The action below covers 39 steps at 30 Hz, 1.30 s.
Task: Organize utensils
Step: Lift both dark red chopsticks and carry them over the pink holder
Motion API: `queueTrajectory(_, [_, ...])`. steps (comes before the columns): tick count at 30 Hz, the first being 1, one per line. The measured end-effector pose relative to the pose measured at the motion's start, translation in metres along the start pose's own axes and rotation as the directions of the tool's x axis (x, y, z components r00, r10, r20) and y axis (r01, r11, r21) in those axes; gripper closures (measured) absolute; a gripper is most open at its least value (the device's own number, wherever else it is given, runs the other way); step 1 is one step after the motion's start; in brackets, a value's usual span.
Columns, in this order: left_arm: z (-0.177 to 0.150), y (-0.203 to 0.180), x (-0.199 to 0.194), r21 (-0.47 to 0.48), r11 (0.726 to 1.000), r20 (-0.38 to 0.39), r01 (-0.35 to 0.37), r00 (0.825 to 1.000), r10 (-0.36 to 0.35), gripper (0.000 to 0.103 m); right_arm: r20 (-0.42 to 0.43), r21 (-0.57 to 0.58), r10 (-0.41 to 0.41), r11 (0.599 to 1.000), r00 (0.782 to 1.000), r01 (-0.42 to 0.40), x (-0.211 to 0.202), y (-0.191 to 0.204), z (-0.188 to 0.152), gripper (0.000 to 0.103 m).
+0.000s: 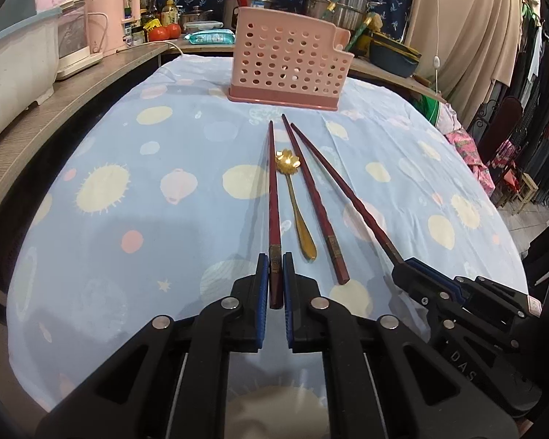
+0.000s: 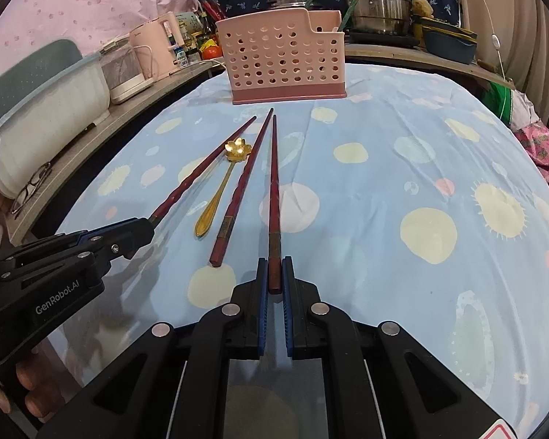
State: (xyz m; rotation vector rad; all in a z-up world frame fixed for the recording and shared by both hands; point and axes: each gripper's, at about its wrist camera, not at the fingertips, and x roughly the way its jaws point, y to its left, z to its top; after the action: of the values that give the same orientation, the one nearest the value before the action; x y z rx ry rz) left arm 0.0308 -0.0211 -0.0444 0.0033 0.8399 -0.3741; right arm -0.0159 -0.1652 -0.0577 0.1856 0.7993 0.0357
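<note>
**Chopsticks pinched in both my grippers**

Chopsticks: my left gripper (image 1: 275, 278) pinches one (image 1: 273, 197), my right gripper (image 2: 275, 278) another (image 2: 273, 183), tips toward the perforated pink holder (image 1: 287, 55). Before that holder lie a third lacquered stick (image 1: 313, 197) and a gold flower-bowl spoon (image 1: 296, 201) on open cloth (image 1: 146, 201).

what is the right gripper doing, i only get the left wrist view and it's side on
observer: the right gripper is shut on the rightmost chopstick, blue pads on both sides of its thick end.
operator: ok, left gripper has the leftmost chopstick. anything on the side ledge i miss
observer: a pair of eyeglasses lies on the wooden ledge, not shown in your view.
</note>
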Motion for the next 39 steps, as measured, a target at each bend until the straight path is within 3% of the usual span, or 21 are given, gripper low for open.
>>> queueTrajectory(16, [0.051, 0.012, -0.050, -0.048, 0.998, 0.133, 0.032, 0.991, -0.025, 0.096, 0.172, 0.073, 0.021, 0.997, 0.985, -0.034, -0.062, -0.019, 0.046, 0.096])
queueTrajectory(31, [0.122, 0.006, -0.077, -0.037, 0.998, 0.280, 0.048, 0.959, -0.036, 0.096, 0.338, 0.099, 0.036, 0.992, 0.941, -0.073, -0.098, -0.035, 0.112, 0.096])
queueTrajectory(39, [0.159, 0.002, -0.082, -0.023, 0.999, 0.336, 0.044, 0.941, -0.034, 0.096, 0.352, 0.108, 0.080, 0.986, 0.933, -0.125, -0.095, -0.040, 0.140, 0.096])
